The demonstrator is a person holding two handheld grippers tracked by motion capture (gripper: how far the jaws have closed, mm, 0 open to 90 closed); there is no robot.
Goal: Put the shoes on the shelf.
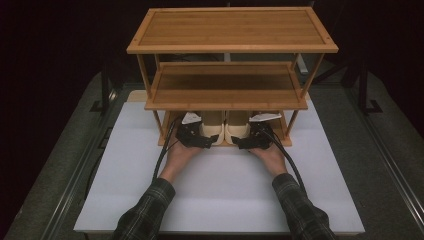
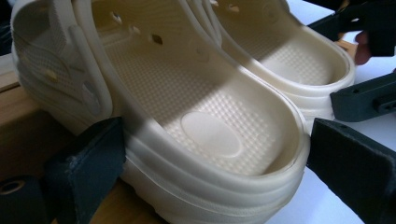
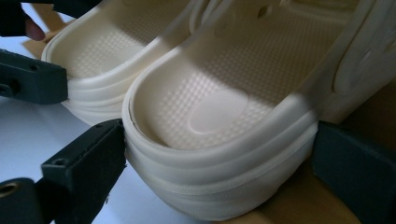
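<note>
Two cream clogs stand side by side on the bottom board of a three-tier bamboo rack (image 1: pixel 230 30), heels toward me. The left clog (image 1: pixel 212 131) (image 2: pixel 201 107) has my left gripper (image 1: pixel 201 138) (image 2: pixel 215 154) shut on its heel, one jaw pressed against each side. In the same way my right gripper (image 1: pixel 248 141) (image 3: pixel 219 154) is shut on the heel of the right clog (image 1: pixel 238 131) (image 3: pixel 224 116). Both heels jut past the board's front edge over the white table (image 1: pixel 220 195). The toes are hidden under the middle shelf (image 1: pixel 225 85).
The rack's slim uprights (image 1: pixel 291 122) flank the clogs closely at left and right. The middle shelf hangs low over them. White tabletop stretches in front of the rack, around the person's plaid-sleeved forearms (image 1: pixel 150 210). Dark floor and metal rails (image 1: pixel 75 170) surround the table.
</note>
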